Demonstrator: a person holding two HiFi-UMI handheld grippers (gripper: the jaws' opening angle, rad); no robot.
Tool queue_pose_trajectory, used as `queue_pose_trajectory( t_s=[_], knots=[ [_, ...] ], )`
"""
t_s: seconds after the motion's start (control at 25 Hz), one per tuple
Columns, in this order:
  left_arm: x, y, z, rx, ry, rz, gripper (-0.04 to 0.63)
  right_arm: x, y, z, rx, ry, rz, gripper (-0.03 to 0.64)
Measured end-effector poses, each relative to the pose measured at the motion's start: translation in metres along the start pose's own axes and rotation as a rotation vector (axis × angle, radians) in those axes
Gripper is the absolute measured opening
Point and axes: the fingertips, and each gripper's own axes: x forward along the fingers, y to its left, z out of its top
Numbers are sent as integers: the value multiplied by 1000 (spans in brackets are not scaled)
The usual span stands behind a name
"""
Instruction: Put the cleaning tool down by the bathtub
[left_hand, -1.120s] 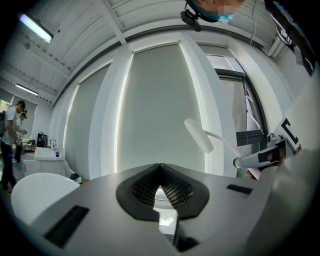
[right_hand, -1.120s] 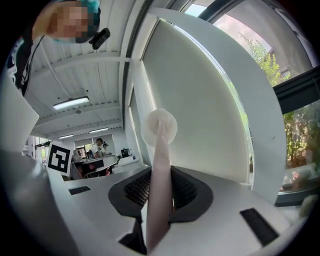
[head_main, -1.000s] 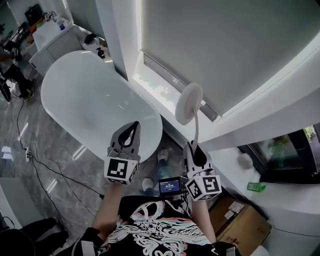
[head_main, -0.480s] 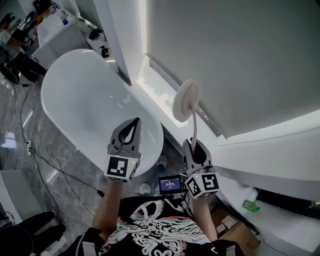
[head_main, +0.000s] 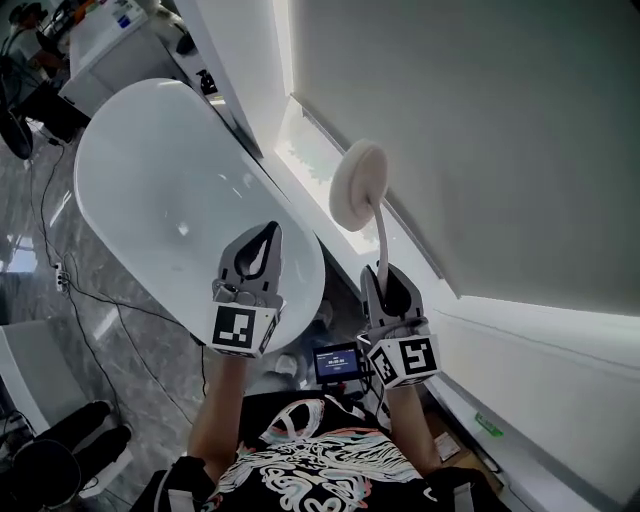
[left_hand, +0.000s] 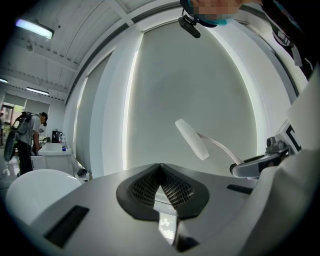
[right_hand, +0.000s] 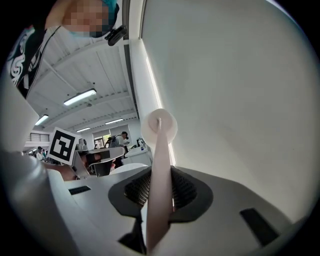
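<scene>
Right gripper (head_main: 386, 283) jaws are clenching the cleaning tool (head_main: 357, 187) by its handle; left gripper (head_main: 262, 240) jaws are pressing together, empty, near the bathtub (head_main: 140, 170).

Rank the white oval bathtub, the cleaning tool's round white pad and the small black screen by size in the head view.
1. White oval bathtub, by far largest.
2. Round white pad of the long-handled cleaning tool.
3. Small black screen at the person's waist, slightly smaller, though nearness to the camera makes that unsure.

Black shirt (head_main: 318, 455) with white-pink swirl print at 6 o'clock, grey left gripper (head_main: 267, 231), grey right gripper (head_main: 385, 275), black-and-white marker cubes (head_main: 243, 329).
</scene>
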Motion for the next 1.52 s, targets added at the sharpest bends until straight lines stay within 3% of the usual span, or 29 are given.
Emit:
queue_pose_trajectory(
  t_s=[0.4, 0.64, 0.84, 1.52],
  knots=[
    [40, 22, -51, -36, 76, 38, 9, 55, -36, -32, -4, 60, 20, 106],
    [57, 24, -73, -32, 95, 17, 9, 68, -45, -53, -21, 96, 12, 106],
    [78, 30, -108, -19, 136, 10, 9, 88, -56, -85, -2, 125, 14, 106],
    [113, 44, -229, -84, 222, 45, 9, 144, -82, -173, 35, 175, 29, 106]
  ],
)
